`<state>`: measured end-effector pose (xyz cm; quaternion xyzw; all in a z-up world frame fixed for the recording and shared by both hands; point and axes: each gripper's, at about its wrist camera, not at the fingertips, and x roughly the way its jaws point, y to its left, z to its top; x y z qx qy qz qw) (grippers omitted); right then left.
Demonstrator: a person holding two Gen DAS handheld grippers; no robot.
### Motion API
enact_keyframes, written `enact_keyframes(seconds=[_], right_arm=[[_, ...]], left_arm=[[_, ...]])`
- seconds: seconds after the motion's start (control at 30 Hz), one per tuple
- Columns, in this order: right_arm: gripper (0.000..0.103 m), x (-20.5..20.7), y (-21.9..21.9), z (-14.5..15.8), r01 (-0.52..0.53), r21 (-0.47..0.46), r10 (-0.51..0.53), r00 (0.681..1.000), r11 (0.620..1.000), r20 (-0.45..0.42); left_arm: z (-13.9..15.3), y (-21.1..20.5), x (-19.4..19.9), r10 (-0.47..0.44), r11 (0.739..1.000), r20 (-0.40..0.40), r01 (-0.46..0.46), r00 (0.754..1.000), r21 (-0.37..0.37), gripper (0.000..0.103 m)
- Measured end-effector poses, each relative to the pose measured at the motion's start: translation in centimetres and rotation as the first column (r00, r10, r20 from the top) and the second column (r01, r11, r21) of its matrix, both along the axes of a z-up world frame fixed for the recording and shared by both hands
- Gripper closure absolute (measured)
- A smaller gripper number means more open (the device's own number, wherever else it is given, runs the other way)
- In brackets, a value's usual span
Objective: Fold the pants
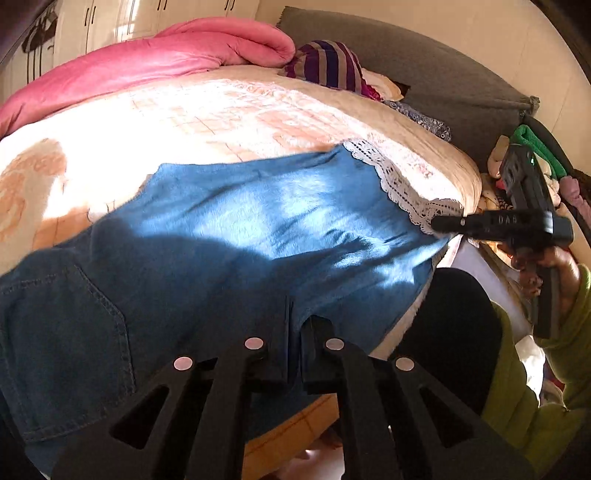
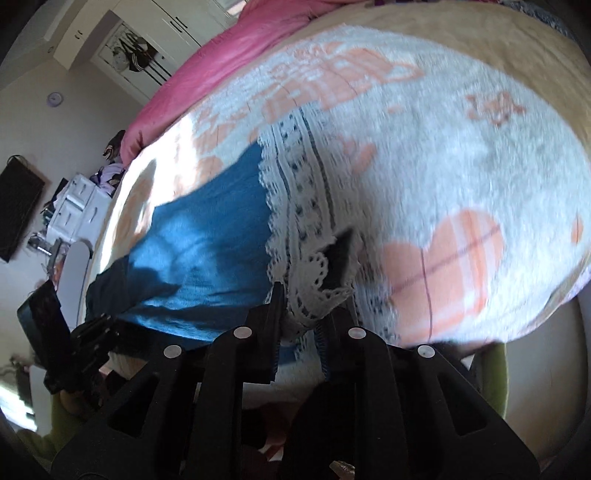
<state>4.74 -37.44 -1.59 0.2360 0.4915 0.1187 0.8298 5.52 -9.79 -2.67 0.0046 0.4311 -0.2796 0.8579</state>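
Blue denim pants with white lace hem (image 1: 258,229) flat on bed (image 1: 221,110), long axis lower left to right. Left tool (image 1: 295,328) shut on near denim edge, bottom centre. Right tool (image 2: 299,306) slightly parted, lace hem between fingers, nearer hem.

Home bedroom: bed (image 1: 229,110) with pink quilt (image 1: 155,55), grey headboard (image 1: 424,62), white wardrobe (image 2: 155,33).

Bed (image 1: 229,110): cream fleece blanket (image 2: 461,166) with peach heart and check print. Lying on it: blue denim pants (image 1: 221,229) with white lace hem (image 2: 299,206) (near edge); rolled pink quilt (image 1: 177,55), far side; striped purple garment (image 1: 328,62) by the grey headboard (image 1: 424,70).
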Motion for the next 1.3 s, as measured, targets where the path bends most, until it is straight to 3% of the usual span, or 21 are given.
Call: enact_keyframes(seconds=[0.03,0.1,0.17,0.23,0.27,0.3,0.43,0.47,0.57,0.67,0.7,0.77,0.8,0.9,1.03,1.07,1.1,1.13,1.2,1.3], right_arm=[[0.083,-0.2,-0.1,-0.2,0.005,0.012,-0.005,1.000,1.000,-0.001],[0.064,-0.6,-0.8,-0.3,0.038,0.059,-0.038,0.999,0.998,0.001],[0.064,-0.6,-1.3,-0.3,0.052,0.091,-0.052,0.999,0.994,0.004],[0.072,-0.6,-1.2,-0.4,0.052,0.067,-0.052,0.999,0.996,0.002],[0.089,-0.6,-1.2,-0.4,0.051,0.045,-0.051,0.999,0.998,0.000],[0.093,-0.6,-1.1,-0.4,0.052,0.018,-0.052,0.999,0.998,0.000],[0.093,-0.6,-0.8,-1.0,0.028,-0.107,-0.029,1.000,0.994,-0.005],[0.090,-0.5,-0.4,-1.1,0.019,-0.150,-0.020,1.000,0.989,-0.004],[0.062,-0.9,-0.7,-0.4,0.038,-0.236,-0.035,0.999,0.971,0.016],[0.062,-2.2,-0.6,2.2,0.059,-0.312,-0.011,0.988,0.948,0.152],[0.061,-2.7,0.7,3.4,0.013,-0.363,0.069,0.975,0.932,0.211],[0.061,-3.2,3.4,4.2,-0.095,-0.431,0.216,0.946,0.898,0.241],[0.061,-3.5,5.7,4.3,-0.186,-0.470,0.331,0.911,0.863,0.247],[0.061,-4.0,10.8,3.5,-0.353,-0.524,0.533,0.811,0.775,0.241],[0.061,-3.1,15.2,1.5,-0.446,-0.584,0.638,0.752,0.678,0.166],[0.066,-2.9,15.9,0.9,-0.464,-0.598,0.655,0.742,0.654,0.142],[0.081,-2.5,16.4,0.3,-0.470,-0.618,0.665,0.738,0.631,0.118],[0.089,-2.2,16.5,-0.2,-0.473,-0.629,0.667,0.739,0.617,0.098],[0.101,-2.0,16.2,-0.9,-0.485,-0.629,0.669,0.740,0.607,0.075],[0.103,-2.4,15.2,-0.3,-0.527,-0.592,0.692,0.718,0.610,0.073]], left_arm=[[-0.1,-0.1,-0.1,-0.002,1.000,0.001,0.002,1.000,0.007,0.099],[-0.3,0.1,-0.2,-0.003,1.000,-0.005,0.003,1.000,0.007,0.099],[-0.5,0.0,-0.2,-0.005,1.000,-0.011,0.005,1.000,0.011,0.099],[-0.6,-0.1,-0.4,-0.007,1.000,-0.011,0.007,1.000,0.022,0.099],[-0.6,-0.1,-0.5,-0.006,1.000,-0.010,0.007,1.000,0.025,0.099],[-0.5,-0.1,-0.6,-0.007,1.000,-0.009,0.008,1.000,0.029,0.099],[-0.9,-0.7,-1.2,-0.038,0.998,-0.017,0.039,0.999,0.058,0.099],[-1.1,-0.9,-1.2,-0.040,0.997,-0.019,0.042,0.999,0.069,0.099],[-1.7,-1.0,-1.2,-0.043,0.996,-0.032,0.046,0.999,0.081,0.099],[-1.7,-0.7,-1.2,-0.047,0.996,-0.034,0.050,0.998,0.076,0.099],[-1.6,-0.7,-1.2,-0.047,0.996,-0.034,0.050,0.998,0.074,0.099],[-1.7,-0.7,-1.0,-0.043,0.997,-0.038,0.046,0.998,0.068,0.099],[-1.8,-0.7,-1.0,-0.041,0.997,-0.040,0.044,0.998,0.066,0.099],[-1.7,-0.6,-1.0,-0.033,0.998,-0.043,0.035,0.999,0.057,0.099],[-1.4,-0.4,-1.2,-0.030,0.998,-0.041,0.032,0.999,0.059,0.099],[-1.3,-0.4,-1.3,-0.030,0.998,-0.040,0.033,0.999,0.058,0.099],[-1.3,-0.4,-1.2,-0.030,0.998,-0.040,0.032,0.999,0.057,0.099],[-1.3,-0.4,-1.2,-0.029,0.998,-0.041,0.031,0.999,0.055,0.099],[-1.3,-0.4,-1.3,-0.031,0.998,-0.043,0.034,0.999,0.055,0.099],[-1.1,-0.5,-1.6,-0.044,0.997,-0.046,0.047,0.998,0.063,0.099]])
